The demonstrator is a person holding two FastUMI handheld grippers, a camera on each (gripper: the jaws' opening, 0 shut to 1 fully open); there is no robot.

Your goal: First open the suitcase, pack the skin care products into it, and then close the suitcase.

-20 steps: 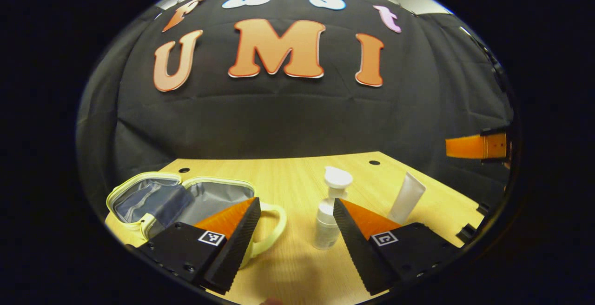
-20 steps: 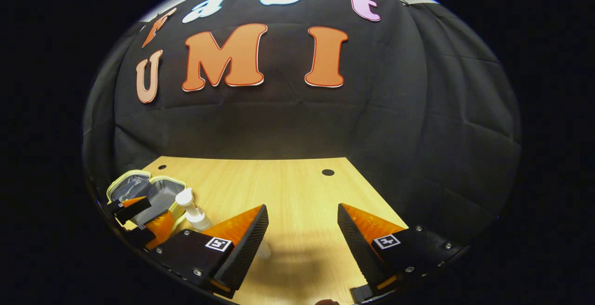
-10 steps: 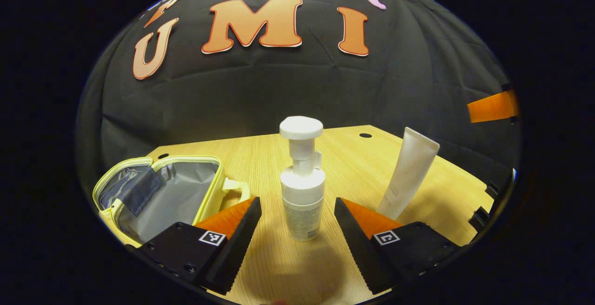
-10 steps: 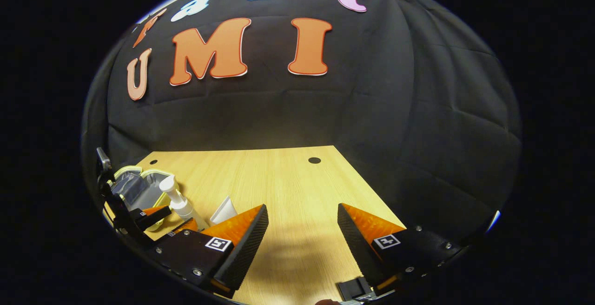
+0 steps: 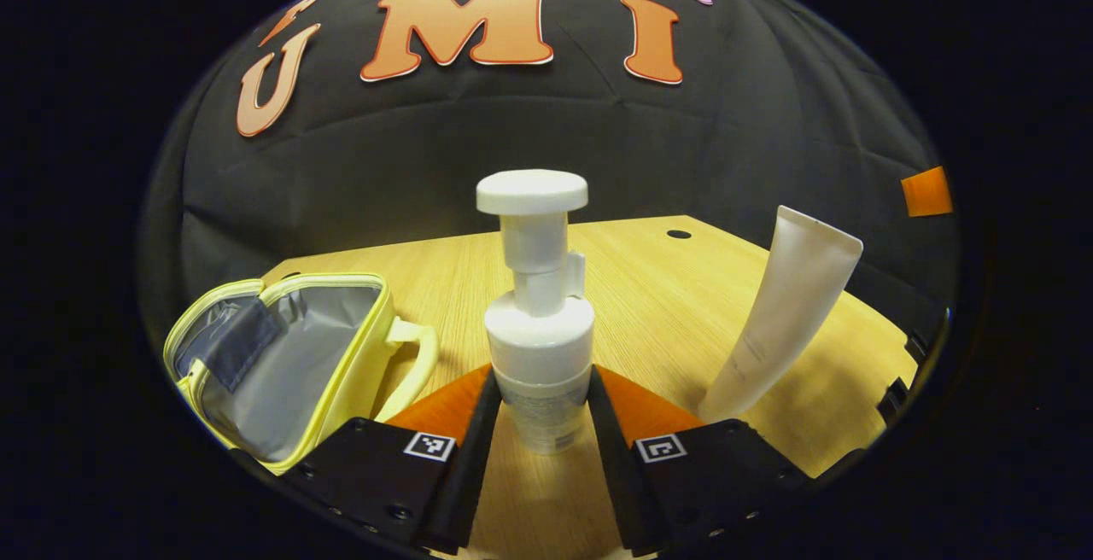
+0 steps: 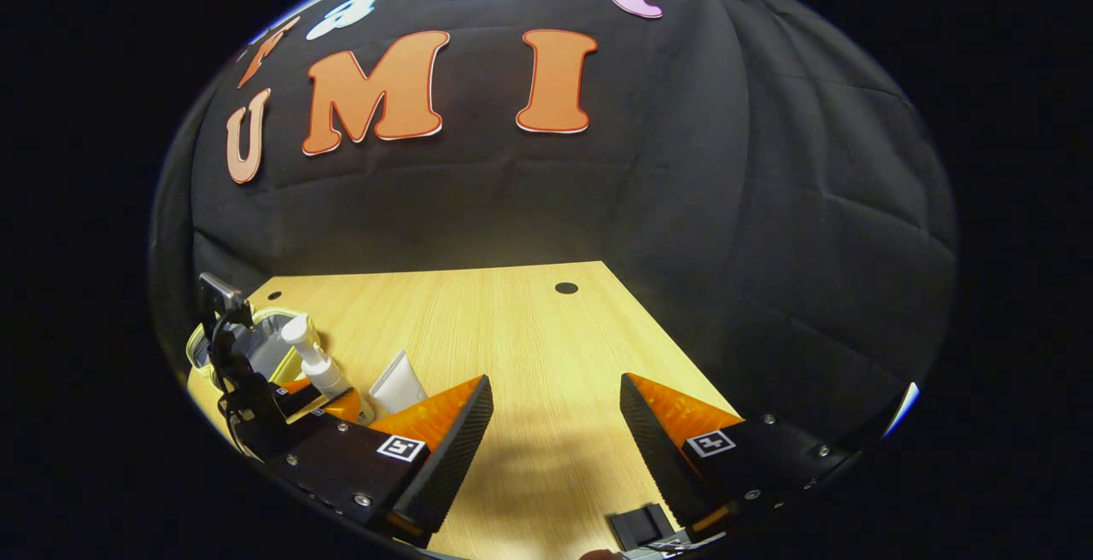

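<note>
In the left gripper view, the pump bottle [image 5: 536, 347] has grown from small at lower centre to large at mid-frame, and the left tongs [image 5: 536, 413], wide apart a second ago, have closed onto its body. The tube [image 5: 781, 317] now looms larger at right.

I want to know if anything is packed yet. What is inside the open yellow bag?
The yellow bag shows a grey lining and a dark inner pocket, with no product visible. Its near wall hides the bottom.
</note>
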